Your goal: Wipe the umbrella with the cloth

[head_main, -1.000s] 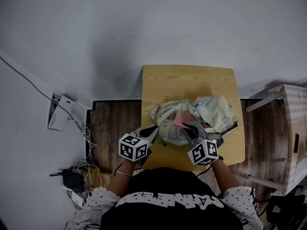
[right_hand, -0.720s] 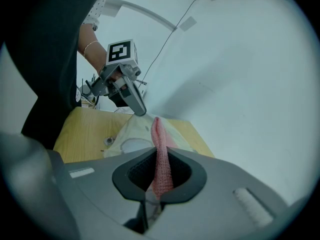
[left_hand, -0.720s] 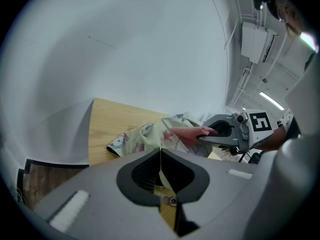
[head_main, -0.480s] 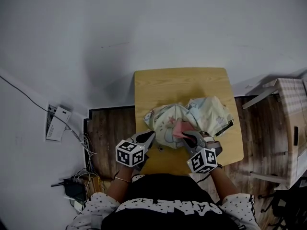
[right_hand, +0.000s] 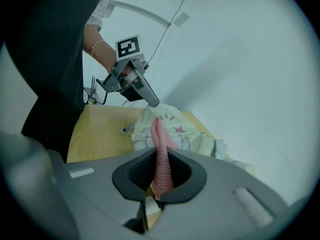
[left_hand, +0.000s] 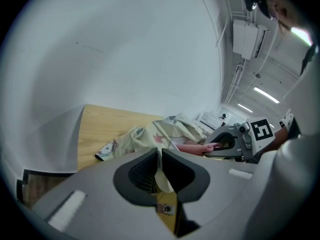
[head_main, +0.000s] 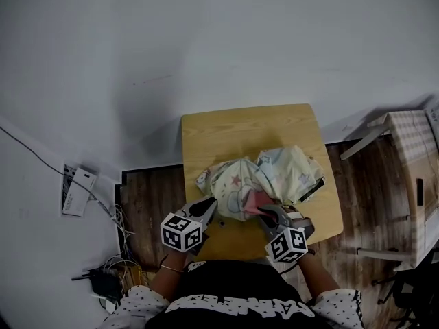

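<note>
While the umbrella (head_main: 264,180) lies collapsed across the middle of the wooden table (head_main: 240,125), its long axis runs roughly side to side in the head view, from the near left corner toward the far right edge. The left gripper (head_main: 210,207) is at the near left end, jaws drawn together on what appears to be a thin pale fold of the canopy. The right gripper (head_main: 270,213) is at the near side about midway along, jaws clamped on the pink cloth (right_hand: 161,151); the free end of the cloth lies on the star-printed fabric directly ahead of those jaws. Assessment: the right gripper is the nearer to unwiped canopy, which extends ahead and to its right. The coming stroke therefore turns on drawing the cloth along that axis, away from the pinned end, so the fabric tightens, not bunches
</note>
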{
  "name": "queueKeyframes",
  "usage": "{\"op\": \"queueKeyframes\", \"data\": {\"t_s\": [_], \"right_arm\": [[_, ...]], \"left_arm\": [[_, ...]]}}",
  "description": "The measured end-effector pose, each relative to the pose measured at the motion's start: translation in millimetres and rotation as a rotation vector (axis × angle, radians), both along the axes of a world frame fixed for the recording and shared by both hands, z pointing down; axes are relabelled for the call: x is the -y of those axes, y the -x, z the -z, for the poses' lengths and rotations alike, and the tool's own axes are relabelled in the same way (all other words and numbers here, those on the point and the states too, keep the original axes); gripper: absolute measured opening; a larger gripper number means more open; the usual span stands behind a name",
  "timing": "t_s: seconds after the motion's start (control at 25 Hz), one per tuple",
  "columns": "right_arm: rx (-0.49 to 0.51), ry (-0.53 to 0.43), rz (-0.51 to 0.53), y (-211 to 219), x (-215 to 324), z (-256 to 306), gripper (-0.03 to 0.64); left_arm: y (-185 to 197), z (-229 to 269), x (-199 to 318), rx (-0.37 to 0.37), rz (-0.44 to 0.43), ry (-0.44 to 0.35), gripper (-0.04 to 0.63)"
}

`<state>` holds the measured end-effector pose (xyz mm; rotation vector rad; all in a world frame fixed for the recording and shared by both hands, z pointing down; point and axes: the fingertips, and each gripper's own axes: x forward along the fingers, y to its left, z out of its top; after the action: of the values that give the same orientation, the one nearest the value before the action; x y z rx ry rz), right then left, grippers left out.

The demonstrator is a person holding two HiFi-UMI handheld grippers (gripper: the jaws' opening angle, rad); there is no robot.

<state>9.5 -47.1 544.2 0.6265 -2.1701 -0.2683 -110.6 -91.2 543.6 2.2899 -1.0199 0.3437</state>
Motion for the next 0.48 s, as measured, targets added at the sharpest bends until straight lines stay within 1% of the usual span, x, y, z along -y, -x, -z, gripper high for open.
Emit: {"op": "queueKeyframes", "data": {"t_s": [0.16, 0.32, 0.4, 0.48], "right_arm": [[0.005, 0.022, 0.000, -9, -9, -4, 0.032], [0.020, 0.035, 0.015, -12, -17, -4, 0.032], [0.060, 0.029, 0.019, -13, -20, 2, 0.032], [0.147, -0.007, 0.016, -11, -18, 18, 0.032]], "left_arm": [[-5, 6, 0, 0.008, 0.009, -0.022, 0.046], [-12, 14, -3, 0.004, 0.015, -0.042, 0.054], [-18, 16, -5, 0.007, 0.012, -0.051, 0.062], [-24, 18, -7, 0.016, 0.007, -0.063, 0.076]]}}
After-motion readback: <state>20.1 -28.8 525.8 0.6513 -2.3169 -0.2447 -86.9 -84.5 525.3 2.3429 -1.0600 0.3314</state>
